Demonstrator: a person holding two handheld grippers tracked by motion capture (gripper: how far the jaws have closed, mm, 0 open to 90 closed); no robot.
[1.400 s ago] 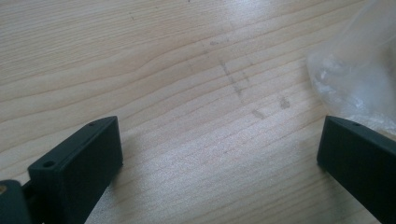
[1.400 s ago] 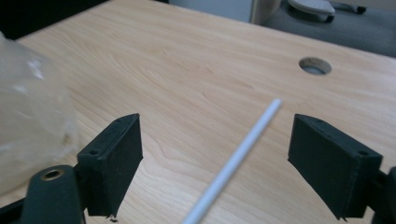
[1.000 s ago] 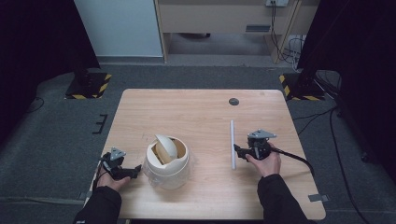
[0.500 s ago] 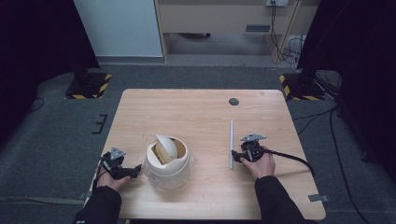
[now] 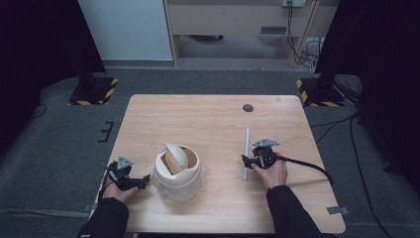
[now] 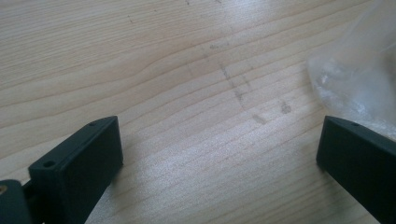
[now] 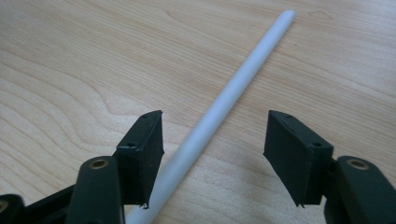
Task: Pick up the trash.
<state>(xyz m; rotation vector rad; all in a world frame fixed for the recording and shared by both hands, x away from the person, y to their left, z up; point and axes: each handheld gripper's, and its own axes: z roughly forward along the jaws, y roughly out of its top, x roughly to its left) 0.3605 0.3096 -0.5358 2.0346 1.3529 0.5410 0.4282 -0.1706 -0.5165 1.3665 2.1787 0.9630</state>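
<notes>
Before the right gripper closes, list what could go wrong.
1. The rod lies close to one jaw of the open right gripper, not centred, so it may roll or skid sideways.
2. The left gripper sits open beside clear plastic by the bin and could snag it.

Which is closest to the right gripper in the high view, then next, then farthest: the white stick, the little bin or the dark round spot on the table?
1. White stick: beside the right gripper, between its open jaws.
2. Little bin: off to its left.
3. Dark round spot: near the table's far edge.
</notes>
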